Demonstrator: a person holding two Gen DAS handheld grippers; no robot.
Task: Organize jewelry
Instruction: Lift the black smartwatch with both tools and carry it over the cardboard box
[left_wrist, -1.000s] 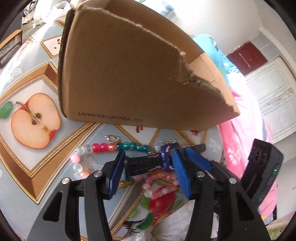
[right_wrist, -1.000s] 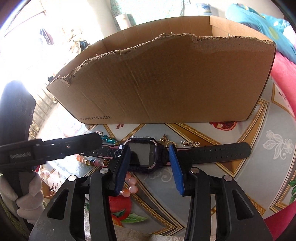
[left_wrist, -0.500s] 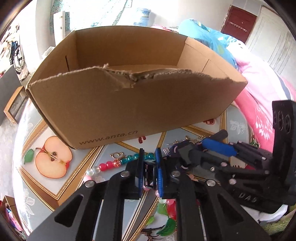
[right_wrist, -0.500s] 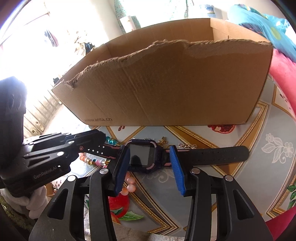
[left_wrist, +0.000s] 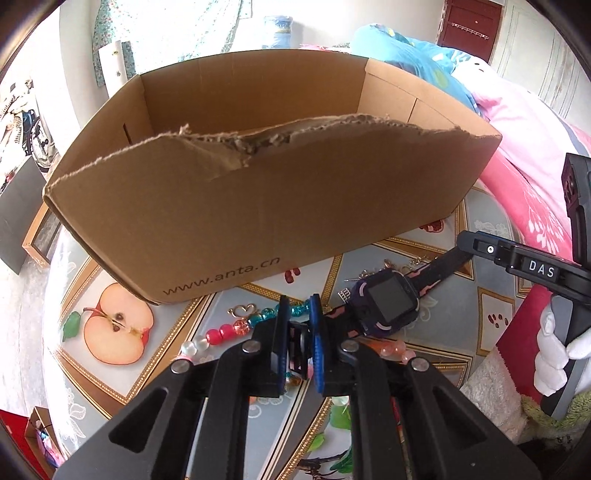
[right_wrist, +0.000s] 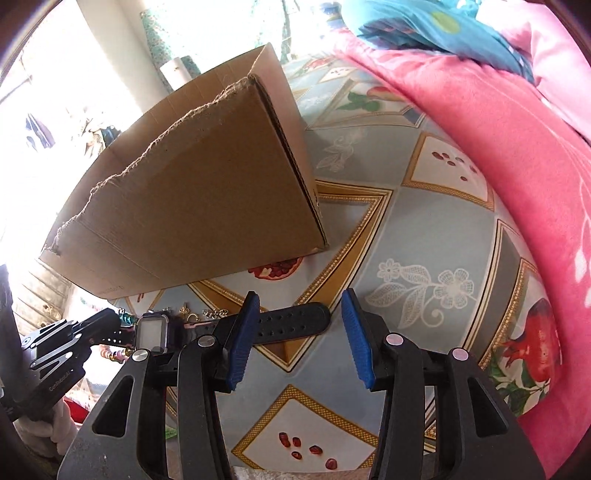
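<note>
The left gripper (left_wrist: 300, 334) pinches one strap end of the watch (left_wrist: 386, 302) on the worktop (right_wrist: 424, 229), ready to lift it into the cardboard box (left_wrist: 258, 206); the right gripper (right_wrist: 300, 334) fingers, half-open and widening, straddle the other strap without gripping.

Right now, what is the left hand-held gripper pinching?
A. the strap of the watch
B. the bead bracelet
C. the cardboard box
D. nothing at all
A. In the left wrist view the left hand-held gripper has its blue pads closed on the strap end of the watch, while the bead bracelet lies loose on the table and the cardboard box stands behind, untouched.
</note>
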